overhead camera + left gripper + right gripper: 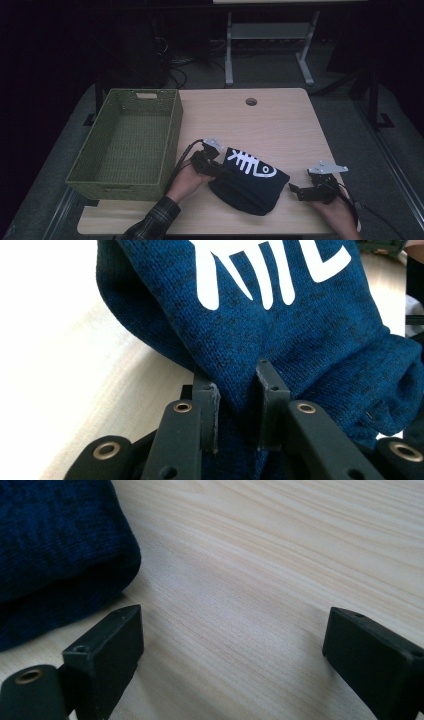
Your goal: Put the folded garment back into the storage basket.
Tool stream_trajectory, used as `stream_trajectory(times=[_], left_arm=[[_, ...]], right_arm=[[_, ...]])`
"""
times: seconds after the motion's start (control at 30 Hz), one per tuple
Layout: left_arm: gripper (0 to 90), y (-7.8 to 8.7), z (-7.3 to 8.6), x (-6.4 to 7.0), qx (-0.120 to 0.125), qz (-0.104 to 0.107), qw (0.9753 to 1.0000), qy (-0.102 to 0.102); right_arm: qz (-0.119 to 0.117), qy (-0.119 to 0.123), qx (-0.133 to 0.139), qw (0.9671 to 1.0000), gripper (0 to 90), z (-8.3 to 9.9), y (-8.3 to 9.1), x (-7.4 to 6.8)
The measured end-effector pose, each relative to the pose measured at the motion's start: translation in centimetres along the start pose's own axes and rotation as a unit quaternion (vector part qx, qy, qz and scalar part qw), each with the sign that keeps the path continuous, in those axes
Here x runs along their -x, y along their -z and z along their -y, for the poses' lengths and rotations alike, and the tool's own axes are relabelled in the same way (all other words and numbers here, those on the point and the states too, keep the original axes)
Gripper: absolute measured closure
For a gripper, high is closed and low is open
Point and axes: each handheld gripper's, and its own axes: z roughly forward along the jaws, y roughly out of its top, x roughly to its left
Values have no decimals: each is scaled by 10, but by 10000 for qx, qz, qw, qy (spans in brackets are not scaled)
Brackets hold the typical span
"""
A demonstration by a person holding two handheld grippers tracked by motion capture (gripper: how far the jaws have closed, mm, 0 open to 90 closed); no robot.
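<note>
Left gripper (239, 390) pinches a fold of the dark blue knit garment (250, 182), whose white fishbone print faces up. Right gripper (232, 645) rests just right of the garment, jaws spread wide around nothing. Left of the garment stands a green woven basket (172, 135) on the pale wooden table (260, 120); the room beyond is dim.

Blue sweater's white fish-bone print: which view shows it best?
The high view: the whole print lies face-up on the blue sweater. The left gripper view crops it to a few white strokes; the right gripper view catches just a plain knit edge.
</note>
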Motion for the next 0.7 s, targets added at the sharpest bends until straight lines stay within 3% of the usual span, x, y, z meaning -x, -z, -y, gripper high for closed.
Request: stream_trajectory(times=[0.23,0.37,0.7], left_arm=[[755,6,-9,6,-25,-101,9999,49],[755,11,-12,8,-18,-40,9999,116],[753,32,-28,13,-134,165,9998,-33]], right_arm=[[1,-7,11,10000,90,0,0,0],[1,-8,11,10000,90,0,0,0],[1,-3,14,10000,90,0,0,0]])
